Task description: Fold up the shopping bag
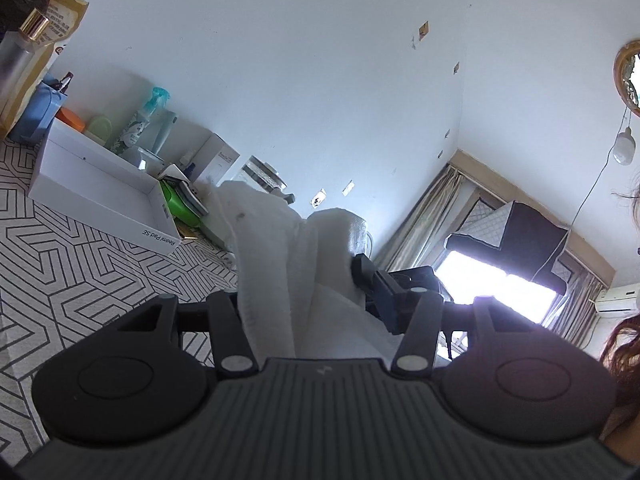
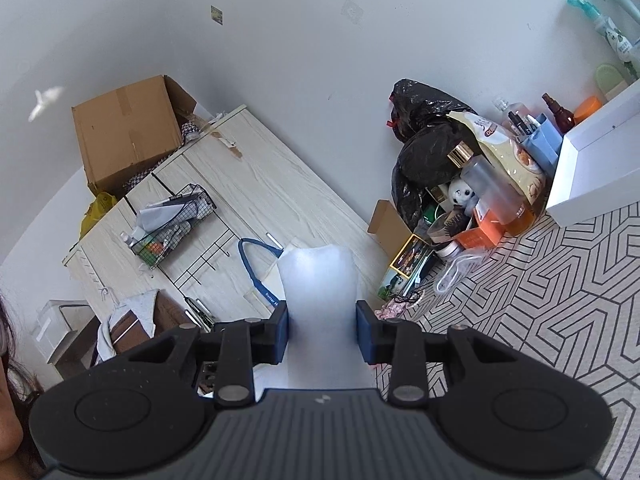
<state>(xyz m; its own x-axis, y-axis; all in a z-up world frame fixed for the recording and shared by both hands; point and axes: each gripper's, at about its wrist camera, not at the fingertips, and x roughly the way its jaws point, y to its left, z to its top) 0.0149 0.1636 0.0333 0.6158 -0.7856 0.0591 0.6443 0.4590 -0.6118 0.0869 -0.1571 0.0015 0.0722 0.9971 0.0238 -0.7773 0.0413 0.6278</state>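
Both your grippers pinch the white shopping bag (image 2: pixel 318 292) — it is lifted off the patterned table (image 2: pixel 560 292).

Your right gripper (image 2: pixel 322 332) clamps a bunched fold between its fingers; your left gripper (image 1: pixel 304 280) grips cloth draped over it.

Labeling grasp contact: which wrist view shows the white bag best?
Right wrist. The white shopping bag stands centered and unobstructed between the right gripper's jaws, with both contacts visible. In the left wrist view the bag is bunched and draped over the left gripper, hiding the grip.
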